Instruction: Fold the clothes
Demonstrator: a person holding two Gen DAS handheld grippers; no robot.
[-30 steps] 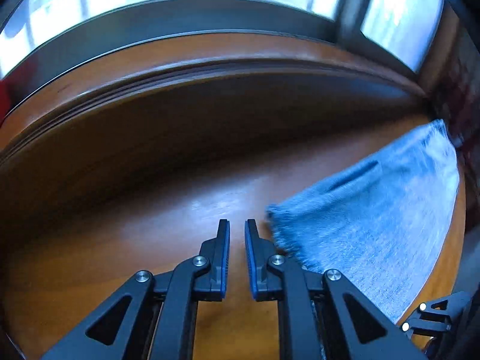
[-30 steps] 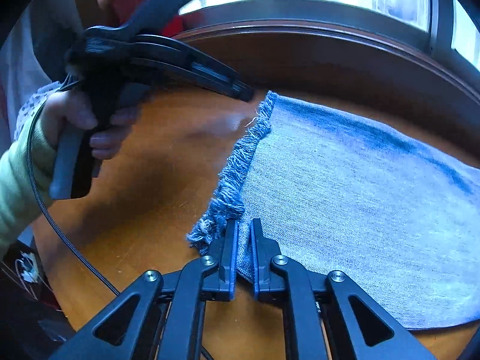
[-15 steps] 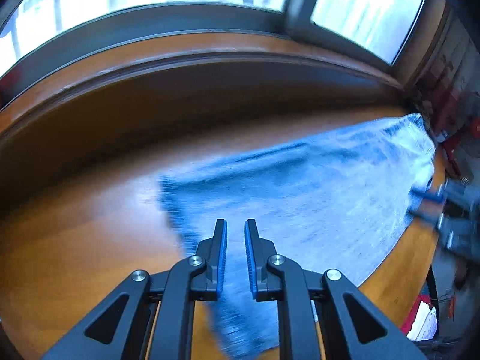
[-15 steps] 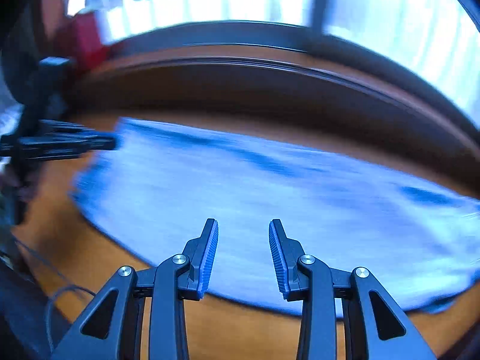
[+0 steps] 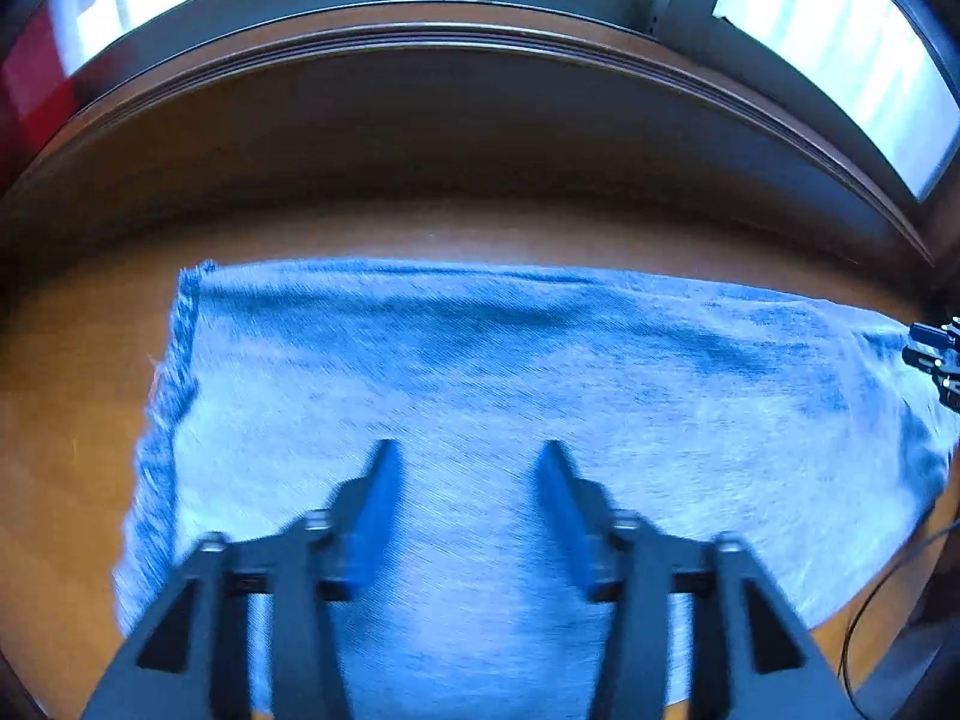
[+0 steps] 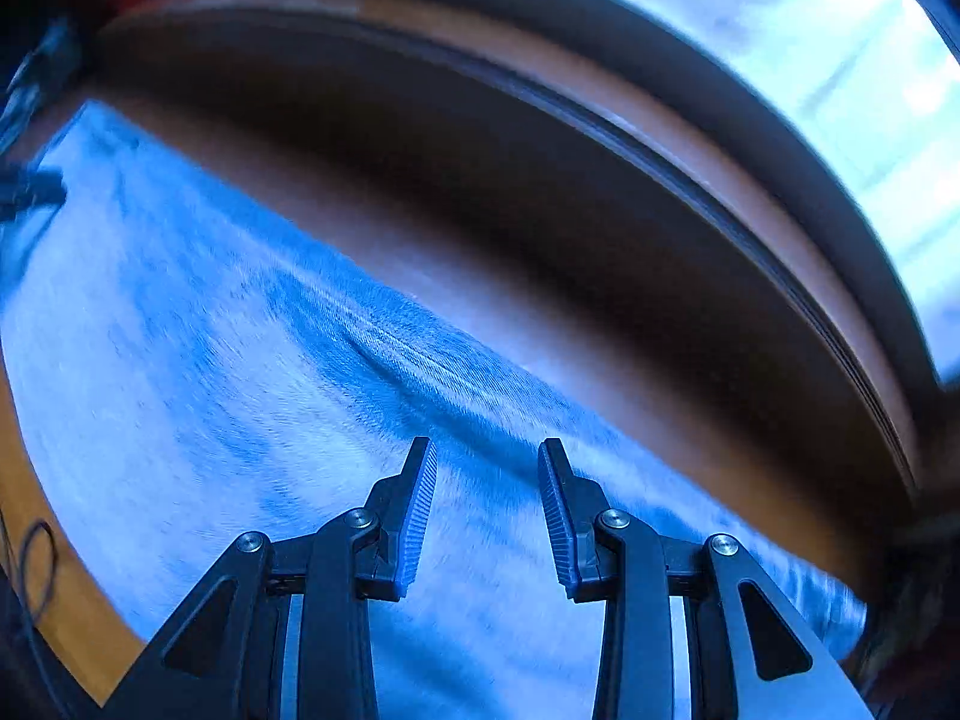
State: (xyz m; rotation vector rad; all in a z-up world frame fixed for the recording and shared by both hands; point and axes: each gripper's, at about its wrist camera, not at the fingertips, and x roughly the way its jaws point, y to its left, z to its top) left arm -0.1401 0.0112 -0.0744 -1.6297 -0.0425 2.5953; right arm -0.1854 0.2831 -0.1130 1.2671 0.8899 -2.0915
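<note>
Two hand-held grippers hover over one denim garment [image 5: 510, 396] that lies flat on the wooden surface [image 5: 72, 420], its long axis running left to right along the window side. The left hand-held gripper [image 5: 468, 462] has its jaws spread and empty, above the near-left part of the cloth, nearest the frayed hem [image 5: 171, 384] at the left end. The right hand-held gripper [image 6: 483, 456] is likewise spread and empty, over the middle-to-right stretch, with the garment's far edge just beyond its tips. A lengthwise fold would likely call for each gripper to take the end on its own side. The left wrist view shows the whole outline and the frayed hem; the right wrist view, blurred, shows a raised crease [image 6: 408, 354] near the far edge.
</note>
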